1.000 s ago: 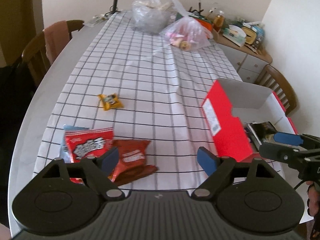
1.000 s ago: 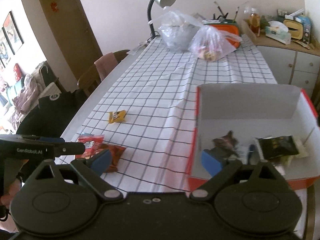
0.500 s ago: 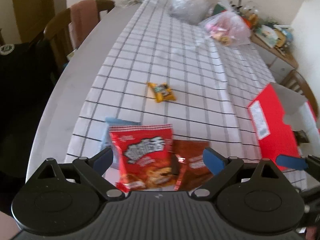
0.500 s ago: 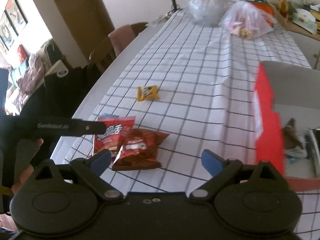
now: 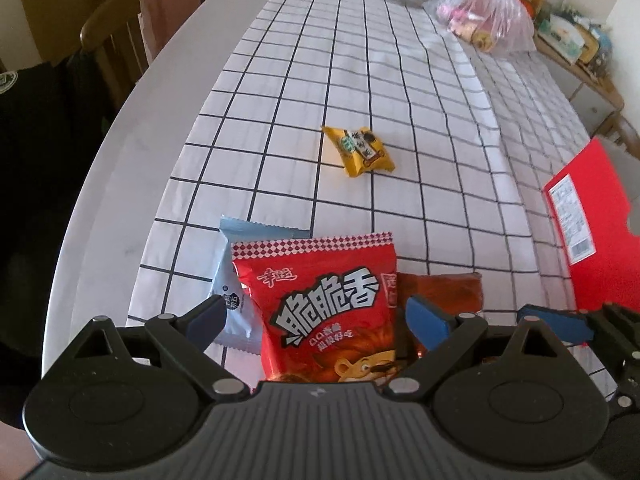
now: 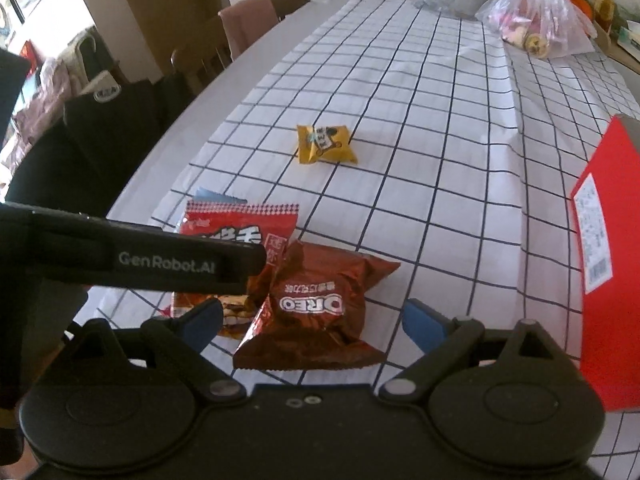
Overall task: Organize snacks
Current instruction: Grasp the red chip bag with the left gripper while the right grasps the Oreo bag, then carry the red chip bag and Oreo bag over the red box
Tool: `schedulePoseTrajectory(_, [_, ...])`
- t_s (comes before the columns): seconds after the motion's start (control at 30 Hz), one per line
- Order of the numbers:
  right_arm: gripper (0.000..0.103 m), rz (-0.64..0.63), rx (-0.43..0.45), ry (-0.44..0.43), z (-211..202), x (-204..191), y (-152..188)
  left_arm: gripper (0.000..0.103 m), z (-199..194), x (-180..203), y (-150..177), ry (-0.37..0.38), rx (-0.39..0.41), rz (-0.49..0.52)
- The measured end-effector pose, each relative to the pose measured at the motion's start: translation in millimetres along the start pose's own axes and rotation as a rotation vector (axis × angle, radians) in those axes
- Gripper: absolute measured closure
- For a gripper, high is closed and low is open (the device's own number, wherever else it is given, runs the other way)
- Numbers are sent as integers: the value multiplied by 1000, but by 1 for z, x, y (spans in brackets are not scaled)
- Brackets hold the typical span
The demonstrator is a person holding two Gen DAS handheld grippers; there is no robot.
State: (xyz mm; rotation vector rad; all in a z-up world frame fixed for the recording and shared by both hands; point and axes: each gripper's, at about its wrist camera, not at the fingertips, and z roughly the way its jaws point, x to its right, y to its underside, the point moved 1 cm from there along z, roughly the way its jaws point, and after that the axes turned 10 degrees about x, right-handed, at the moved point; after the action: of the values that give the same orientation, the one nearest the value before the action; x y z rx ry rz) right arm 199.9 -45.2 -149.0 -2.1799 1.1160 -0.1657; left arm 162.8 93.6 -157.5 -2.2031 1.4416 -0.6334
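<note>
The left gripper (image 5: 316, 318) has its blue-padded jaws spread wide with nothing clamped; they have just been opening, and the red snack bag (image 5: 320, 312) lies between them on the cloth, untouched by either pad. Under that bag's left edge a pale blue packet (image 5: 236, 280) sticks out, passing beneath the left pad. The right gripper (image 6: 316, 320) is also wide apart and holds nothing; its jaws have just been closing slightly, and the brown Oreo packet (image 6: 316, 312) lies between them, free of both pads. Taking the red snack bag as the landmark: the Oreo packet lies against its right side, partly overlapping it, and in the right wrist view one finger of the left gripper (image 6: 132, 256) stretches across the bag's printed face. Beyond the red bag, further up the checked tablecloth (image 5: 360, 80), a small yellow packet (image 5: 360, 150) lies by itself, well apart from the pile. To the right of the red bag, past the Oreo packet, stands the red box (image 6: 604, 240), its labelled side wall facing the snacks. Far beyond the bag, at the far end of the table, sit two clear plastic bags (image 6: 536, 28).
</note>
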Motion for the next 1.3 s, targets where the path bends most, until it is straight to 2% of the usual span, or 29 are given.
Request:
schedulePoseTrajectory(0.2, [13,11,-17,21,13,6,3,6,8,0,3,-27,-19,10])
schedulePoseTrajectory(0.37, [24,21,-29,-3,15,8,6,6,13,7,6,-34,-36,33])
schedulePoseTrajectory(0.5, [39,29,-44,-21,16,12,10,7,16,12,7,-30,-57,55])
schedulePoseTrajectory(0.57, [41,36,-46,-24,15,14,13,7,17,15,9,-27,-68,58])
schedulePoseTrajectory(0.63, [45,43,-46,-30,13,17,15,12,18,17,11,-29,-79,59])
schedulePoseTrajectory(0.8, [49,36,-46,-18,7,25,21,25,22,16,13,-45,-109,37])
schedulePoseTrajectory(1.07, [53,58,-37,10,-7,40,27,32,22,18,14,-66,-116,22])
schedulePoseTrajectory(1.3, [55,99,-1,18,-31,56,30,33,14,14,19,-65,-111,-20])
